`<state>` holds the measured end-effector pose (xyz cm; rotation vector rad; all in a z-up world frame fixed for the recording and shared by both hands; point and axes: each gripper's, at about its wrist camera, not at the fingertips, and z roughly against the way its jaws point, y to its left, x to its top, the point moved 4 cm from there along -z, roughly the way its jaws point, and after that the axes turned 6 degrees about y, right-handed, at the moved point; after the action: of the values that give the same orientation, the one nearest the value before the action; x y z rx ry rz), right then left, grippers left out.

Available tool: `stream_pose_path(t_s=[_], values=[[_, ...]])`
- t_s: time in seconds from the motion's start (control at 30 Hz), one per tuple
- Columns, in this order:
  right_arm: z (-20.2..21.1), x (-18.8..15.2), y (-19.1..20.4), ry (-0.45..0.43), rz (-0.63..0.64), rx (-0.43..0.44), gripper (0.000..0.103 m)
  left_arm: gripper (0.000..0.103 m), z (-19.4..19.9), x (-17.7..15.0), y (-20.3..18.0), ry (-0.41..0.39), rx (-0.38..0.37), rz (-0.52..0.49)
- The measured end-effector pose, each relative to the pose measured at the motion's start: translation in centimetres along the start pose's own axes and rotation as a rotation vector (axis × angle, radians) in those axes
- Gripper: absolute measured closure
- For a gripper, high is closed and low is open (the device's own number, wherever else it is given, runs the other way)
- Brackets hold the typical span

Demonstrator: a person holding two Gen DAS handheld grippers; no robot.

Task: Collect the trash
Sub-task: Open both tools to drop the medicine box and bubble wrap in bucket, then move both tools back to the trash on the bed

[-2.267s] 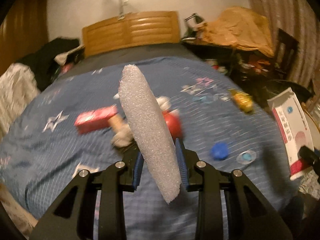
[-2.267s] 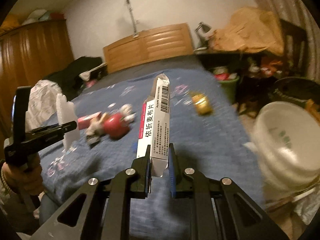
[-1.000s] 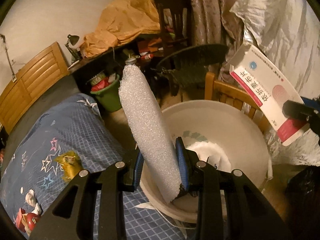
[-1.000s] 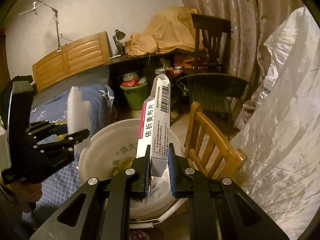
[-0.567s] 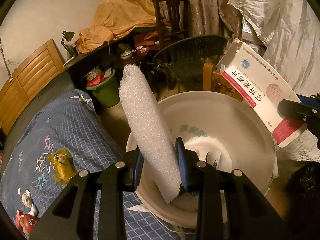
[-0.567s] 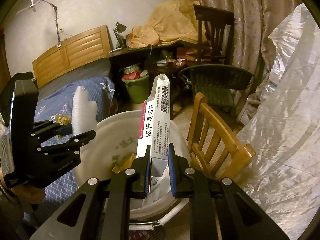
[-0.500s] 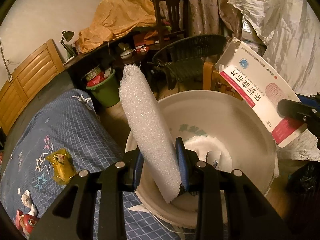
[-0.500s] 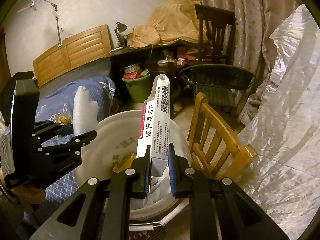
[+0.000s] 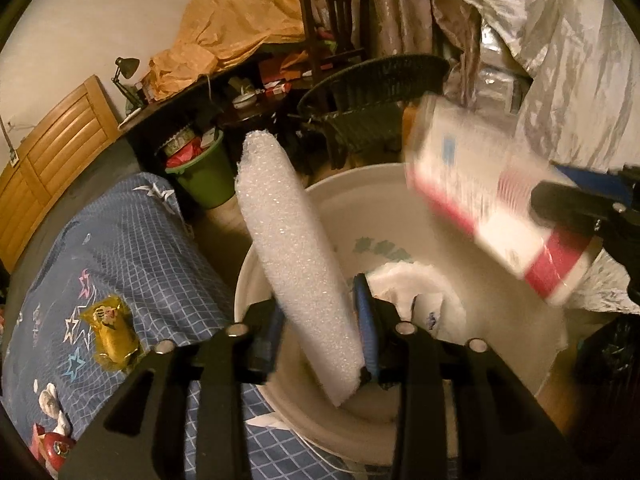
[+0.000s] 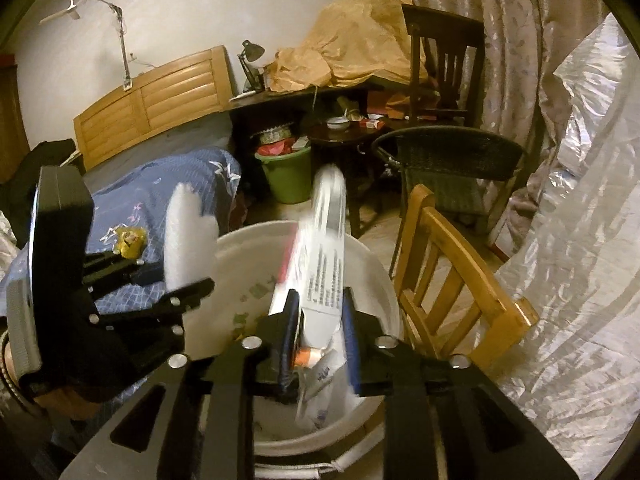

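Observation:
A white foam roll (image 9: 288,240) stands tilted between the fingers of my left gripper (image 9: 319,320), above a white bucket (image 9: 248,280). The jaws are opening: the roll still leans on the right pad, and a thin gap shows at the left pad. My right gripper (image 10: 319,320) hovers over the same bucket (image 10: 240,240), its jaws also opening. The red and white carton (image 10: 324,264) between them is blurred and loose, with gaps at both pads. In the left wrist view the carton (image 9: 480,200) tips over the bucket's far side. White crumpled waste (image 9: 416,292) lies inside.
A wooden chair (image 10: 452,280) stands right beside the bucket, with a dark wicker chair (image 10: 448,160) behind it. A green bin (image 9: 204,184) sits by the bed's blue cover (image 9: 120,240), which holds a yellow packet (image 9: 112,332) and a red toy (image 9: 52,446). Silver plastic sheeting (image 10: 580,240) hangs at the right.
Both pairs of jaws have spread wider. The carton, held still before, is now blurred and tipping in the right gripper. Both grippers have sunk slightly over the bucket.

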<state>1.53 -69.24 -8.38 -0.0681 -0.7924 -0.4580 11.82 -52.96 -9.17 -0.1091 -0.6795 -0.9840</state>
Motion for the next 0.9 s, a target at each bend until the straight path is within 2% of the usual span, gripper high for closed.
stream_pose_path(t_s=[0.03,0.07,0.5,0.67,0.77,0.87,0.9], values=[[-0.1,0.1,0.0,-0.006,-0.004,0.002,0.069,0.051,0.0,0.0,0.1,-0.002,0.004,0.004],[-0.2,0.1,0.0,-0.009,-0.008,-0.001,0.069,0.05,-0.1,-0.1,0.2,-0.006,0.006,0.01],[0.4,-0.5,-0.4,-0.031,-0.037,-0.003,0.069,0.05,-0.2,-0.7,1.0,-0.002,0.02,0.033],[1.8,-1.0,0.5,-0.094,-0.031,-0.018,0.069,0.049,1.2,-1.6,2.7,-0.049,0.068,0.096],[3.3,-1.5,1.3,-0.162,-0.036,-0.034,0.069,0.042,2.7,-2.4,3.9,-0.1,0.123,0.145],[4.7,-2.2,2.4,-0.237,-0.033,-0.055,0.065,0.039,4.4,-3.6,5.3,-0.148,0.181,0.178],[5.1,-2.4,2.8,-0.257,-0.031,-0.062,0.06,0.036,4.9,-3.9,5.7,-0.158,0.19,0.191]])
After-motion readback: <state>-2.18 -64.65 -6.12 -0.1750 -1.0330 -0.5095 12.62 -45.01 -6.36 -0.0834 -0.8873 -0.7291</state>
